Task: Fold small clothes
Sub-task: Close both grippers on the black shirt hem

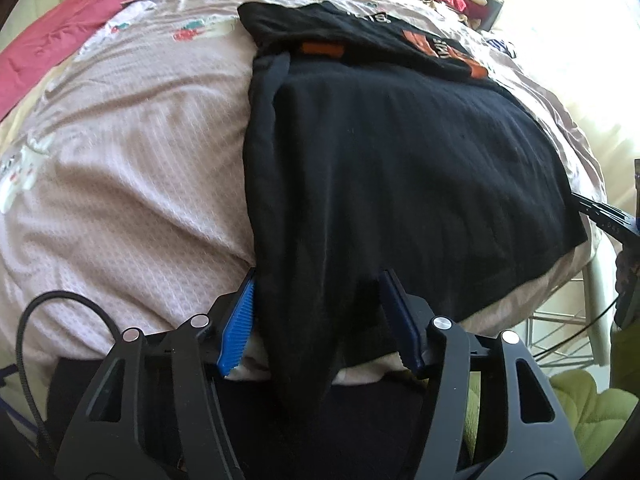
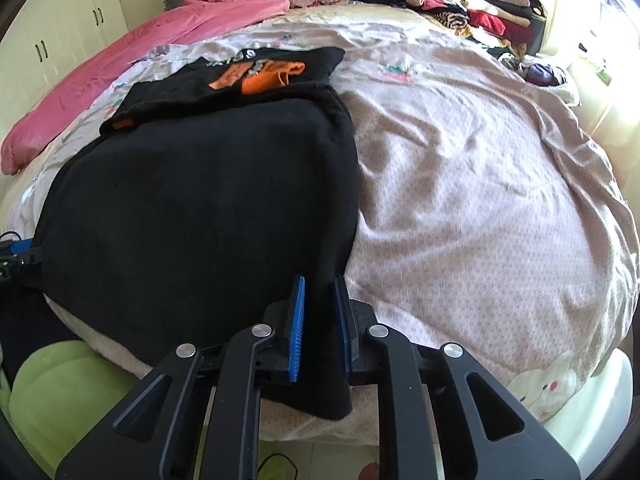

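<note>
One pink bedspread point(image 2: 480, 184), cream wardrobe point(image 2: 48, 40) behind.

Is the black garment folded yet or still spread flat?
Spread flat. The black garment lies open across the bed, its near edge hanging over; no fold visible.

A black garment point(image 1: 400, 168) is lying spread across the pink bedsheet point(image 1: 140, 152), its near corner hanging over the sheet's front edge. The left gripper point(image 1: 318, 300) is sitting at that corner, its blue pads point(image 1: 240, 328) standing apart with the cloth draping between them. Beyond the garment's far edge an orange-printed black shirt point(image 1: 360, 36) is lying. Past its right edge, another gripper's black tip point(image 1: 600, 212) is showing.
</note>
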Demonstrator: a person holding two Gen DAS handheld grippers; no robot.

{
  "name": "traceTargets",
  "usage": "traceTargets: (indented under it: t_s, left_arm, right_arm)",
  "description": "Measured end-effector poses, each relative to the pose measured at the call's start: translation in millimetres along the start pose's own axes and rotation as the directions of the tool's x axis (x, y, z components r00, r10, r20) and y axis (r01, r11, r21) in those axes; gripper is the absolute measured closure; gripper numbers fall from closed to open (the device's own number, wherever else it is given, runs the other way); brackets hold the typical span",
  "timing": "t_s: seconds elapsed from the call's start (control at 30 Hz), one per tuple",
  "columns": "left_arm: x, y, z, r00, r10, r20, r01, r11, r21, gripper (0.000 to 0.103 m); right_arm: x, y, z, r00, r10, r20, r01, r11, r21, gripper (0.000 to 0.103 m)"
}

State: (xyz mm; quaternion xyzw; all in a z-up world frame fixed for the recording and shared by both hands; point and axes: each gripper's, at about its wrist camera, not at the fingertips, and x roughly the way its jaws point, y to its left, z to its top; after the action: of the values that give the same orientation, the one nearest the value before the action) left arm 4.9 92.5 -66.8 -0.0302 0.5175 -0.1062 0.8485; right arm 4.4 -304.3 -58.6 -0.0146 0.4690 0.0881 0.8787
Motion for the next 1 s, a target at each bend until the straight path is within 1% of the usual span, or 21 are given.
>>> traceTargets:
  t_s: [0.1,0.13,0.2,0.27,0.3,0.33,0.37,0.4,0.43,0.53,0.63,0.7,0.83,1.0]
  left_arm:
    - [0.5,-1.6,-0.5,1.000,-0.003,-0.003,0.003,1.000,0.003,0.051]
    - [1.4,-3.1,-0.3,1.000,-0.004,-0.003,0.004,1.000,0.006,0.053]
    - [4.9,-8.4,0.3,1.000,0.003,-0.005,-0.003,1.000,0.022,0.065]
    - [6.2,-9.9,0.9,1.000,0.008,-0.005,-0.008,1.000,0.027,0.067]
    - [5.5,-9.6,1.2,1.000,0.004,-0.002,-0.004,1.000,0.024,0.072]
    - [4.5,-8.8,1.0,1.000,0.002,0.002,-0.002,1.000,0.021,0.077]
    - [4.0,-8.9,1.0,1.000,0.002,0.006,-0.002,1.000,0.021,0.079]
    - [3.6,-9.2,0.7,1.000,0.001,0.007,-0.002,1.000,0.022,0.081]
    - [2.8,-10.2,0.7,1.000,0.000,0.011,0.000,1.000,0.026,0.085]
    - [-1.2,-11.3,1.1,0.999,-0.019,0.029,0.018,0.999,0.027,0.094]
    - [-11.3,-9.6,2.8,0.996,-0.060,0.067,0.059,0.998,0.011,0.097]
    - [-22.9,-10.3,7.4,0.990,-0.095,0.106,0.095,0.995,0.002,0.097]
    - [-47.1,-13.4,21.6,0.978,-0.110,0.174,0.109,0.994,0.020,0.097]
    - [-63.0,-8.9,40.3,0.967,-0.120,0.225,0.120,0.993,0.015,0.097]
  right_arm:
    - [1.4,-3.6,-2.5,1.000,0.004,0.002,-0.004,1.000,0.018,0.083]
    - [2.1,-3.9,-2.9,1.000,0.008,0.002,-0.008,1.000,0.021,0.083]
    - [3.4,-3.9,-2.5,1.000,0.014,0.002,-0.014,1.000,0.020,0.083]
    - [4.8,-2.6,-1.3,1.000,0.015,0.000,-0.015,1.000,0.006,0.083]
    - [5.0,-2.9,-0.3,1.000,0.009,-0.001,-0.009,1.000,0.008,0.083]
    - [4.4,-4.0,0.3,1.000,0.008,0.002,-0.008,1.000,0.016,0.080]
    - [2.6,-4.7,1.5,1.000,-0.013,0.012,0.013,1.000,0.022,0.068]
    - [1.1,-4.6,2.0,0.999,-0.026,0.018,0.026,1.000,0.018,0.061]
    - [-1.3,-3.8,3.1,0.999,-0.026,0.029,0.025,1.000,0.010,0.059]
    - [-7.6,-1.1,6.1,0.998,-0.007,0.058,0.007,1.000,0.006,0.059]
    - [-7.9,2.1,10.5,0.998,0.006,0.063,-0.006,1.000,-0.004,0.059]
    - [-6.9,3.8,13.3,0.998,0.008,0.060,-0.007,1.000,-0.009,0.059]
    - [-5.4,7.0,15.1,0.999,0.015,0.050,-0.013,1.000,-0.023,0.059]
    - [1.6,2.0,13.6,1.000,0.020,0.018,-0.020,1.000,0.001,0.058]
